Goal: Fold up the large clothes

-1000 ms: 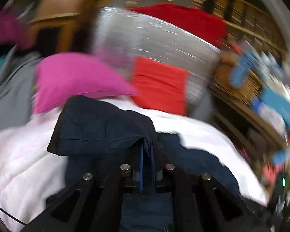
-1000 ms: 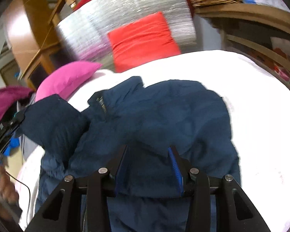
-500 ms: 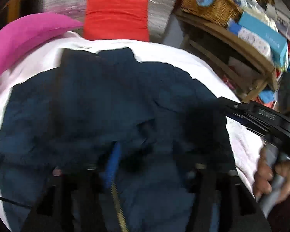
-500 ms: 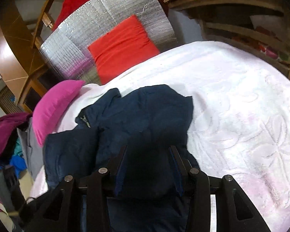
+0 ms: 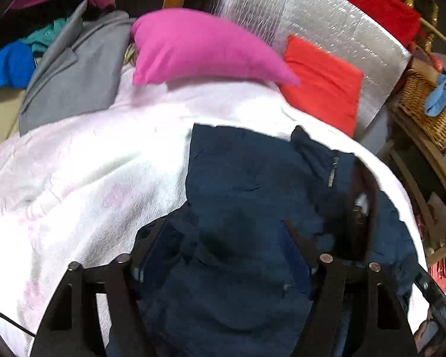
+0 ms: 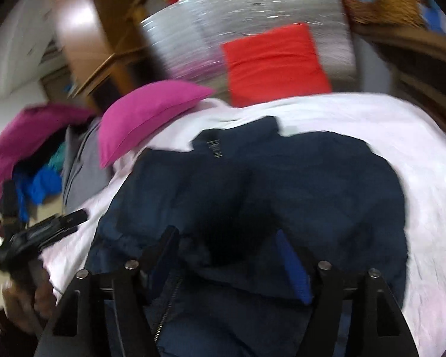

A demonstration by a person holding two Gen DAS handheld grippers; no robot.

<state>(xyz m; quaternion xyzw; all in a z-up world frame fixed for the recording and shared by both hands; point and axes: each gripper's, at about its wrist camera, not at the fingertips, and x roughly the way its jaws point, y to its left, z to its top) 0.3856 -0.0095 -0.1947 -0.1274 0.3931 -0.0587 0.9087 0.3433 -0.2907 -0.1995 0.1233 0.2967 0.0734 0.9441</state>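
A navy padded jacket (image 5: 252,196) lies on the white bed cover (image 5: 83,172), both sleeves folded in over its body, collar and zip toward the pillows. It also shows in the right wrist view (image 6: 297,184). My left gripper (image 5: 223,244) is open, jaws wide apart, just above the jacket's near part, holding nothing. My right gripper (image 6: 226,247) is open too, low over the jacket's near edge by the zip (image 6: 166,312). The left gripper and hand show at the left of the right wrist view (image 6: 41,232).
A pink pillow (image 5: 199,50), a red cushion (image 5: 324,86) and a silver foil panel (image 5: 327,26) stand at the bed's head. Grey and blue clothes (image 5: 71,65) pile at the left. A wicker basket (image 5: 431,116) and wooden shelves are at the right.
My left gripper carried the sleeve across the jacket, let it go and opened, then drew back left. The right gripper stayed open and shifted over the jacket's near edge.
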